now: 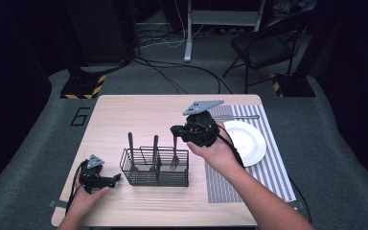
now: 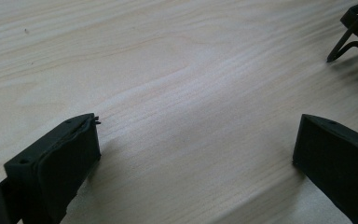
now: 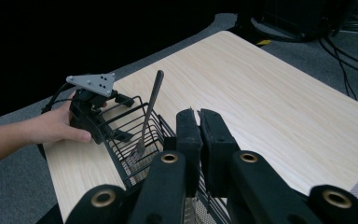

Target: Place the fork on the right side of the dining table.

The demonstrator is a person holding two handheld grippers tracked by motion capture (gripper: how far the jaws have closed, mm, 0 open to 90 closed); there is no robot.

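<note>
A black wire cutlery basket point(image 1: 155, 176) stands on the wooden table point(image 1: 124, 115) near its front. My right gripper point(image 1: 175, 130) hangs above the basket's right end, shut on the handle of a fork point(image 1: 175, 155) whose tines hang down inside the basket. In the right gripper view its jaws point(image 3: 198, 119) are pressed together over the basket point(image 3: 121, 122), where another fork point(image 3: 150, 109) stands tines down. Two more handles point(image 1: 130, 146) stick up from the basket. My left gripper point(image 1: 111, 180) rests on the table left of the basket, open point(image 2: 196, 140) with bare wood between its fingers.
A white plate point(image 1: 249, 143) lies on a striped placemat point(image 1: 268, 177) at the right, with a utensil point(image 1: 242, 116) along the mat's far edge. The basket's corner point(image 2: 356, 28) stands just ahead of my left gripper. A chair point(image 1: 263, 48) and cables lie beyond the table.
</note>
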